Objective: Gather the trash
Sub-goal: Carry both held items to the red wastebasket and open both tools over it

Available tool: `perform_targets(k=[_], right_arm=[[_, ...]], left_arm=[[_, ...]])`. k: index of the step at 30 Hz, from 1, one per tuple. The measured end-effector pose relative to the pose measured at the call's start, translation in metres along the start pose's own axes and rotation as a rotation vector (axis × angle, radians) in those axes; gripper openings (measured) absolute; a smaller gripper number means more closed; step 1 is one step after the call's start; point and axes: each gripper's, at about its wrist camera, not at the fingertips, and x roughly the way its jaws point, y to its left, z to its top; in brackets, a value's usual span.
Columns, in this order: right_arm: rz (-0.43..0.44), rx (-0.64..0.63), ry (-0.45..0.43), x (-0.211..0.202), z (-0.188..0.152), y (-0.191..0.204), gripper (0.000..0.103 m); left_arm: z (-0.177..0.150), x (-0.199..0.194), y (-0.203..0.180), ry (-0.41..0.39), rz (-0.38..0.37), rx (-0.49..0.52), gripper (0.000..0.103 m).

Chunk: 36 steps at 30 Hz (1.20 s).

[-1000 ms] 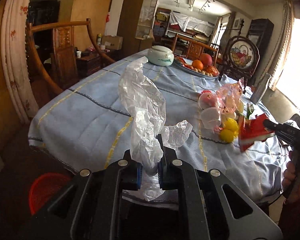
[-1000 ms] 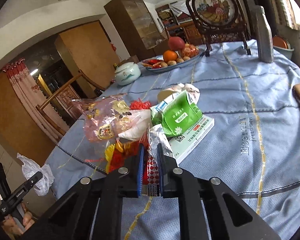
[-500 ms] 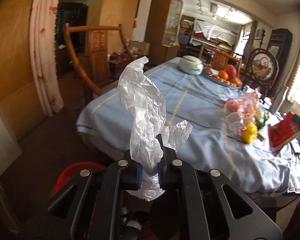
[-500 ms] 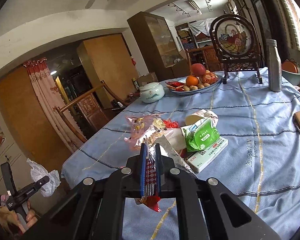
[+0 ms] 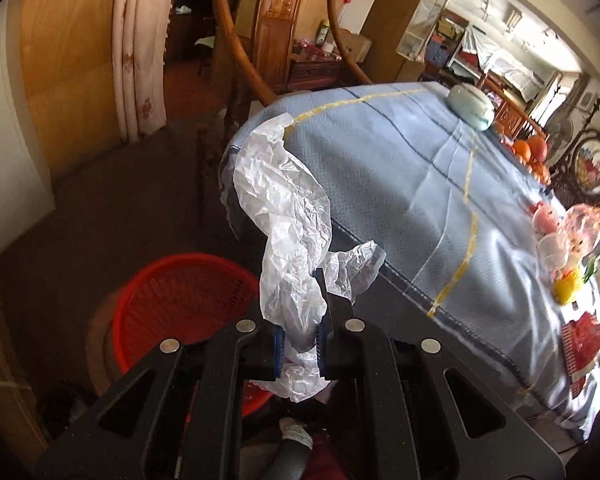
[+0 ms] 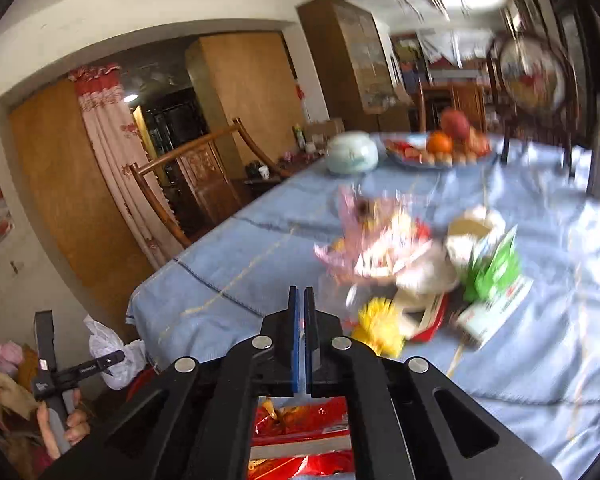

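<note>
Plastic bag (image 5: pixel 290 240) between left fingers (image 5: pixel 279 344)

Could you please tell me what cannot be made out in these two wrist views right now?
- Right wrist view: the trash pile on the table is motion-blurred, so wrappers cannot be told apart.
- Right wrist view: the red wrapper shows only below the right gripper, whose body hides the rest.
- Left wrist view: the red basket is partly hidden by the left gripper and its plastic bag, so its contents are unseen.
</note>
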Motion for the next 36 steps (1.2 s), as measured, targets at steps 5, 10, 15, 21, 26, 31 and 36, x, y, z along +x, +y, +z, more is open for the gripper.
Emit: perform_targets(k=[5,10,15,21,26,31,36], right_arm=[[-0.121,-0.089,-0.023,-0.024,-0.025,0.005,0.094],[-0.154,-0.062,0.013,-0.034,-0.046,-0.008,0.094],[-0.145,-0.051,0.075,-0.003,-0.06,-0.014,0.045],[-0.087,-0.047,0.027,-0.008,-0.048,-0.012,0.002],[-0.026,-0.092,-0.009,-0.012,-0.025,0.004,0.002],[0.069,-0.168,0.021,0.005,-0.013,0.045,0.002],[0.158,-0.243,0.098,0.039,-0.014,0.094,0.002]], left_arm=[[0.001,-0.014,-0.006,-0.066,0.019,0.047,0.013],[0.001,-0.011,-0.009,-0.057,0.011,0.042,0.013],[0.002,-0.013,-0.012,-0.05,0.026,0.046,0.013],[-0.001,-0.011,-0.013,-0.043,0.062,0.047,0.013],[-0.005,0.001,-0.006,-0.003,0.094,0.028,0.013],[-0.011,0.017,0.015,0.049,0.124,-0.023,0.017],[-0.017,0.039,0.037,0.121,0.128,-0.076,0.038]])
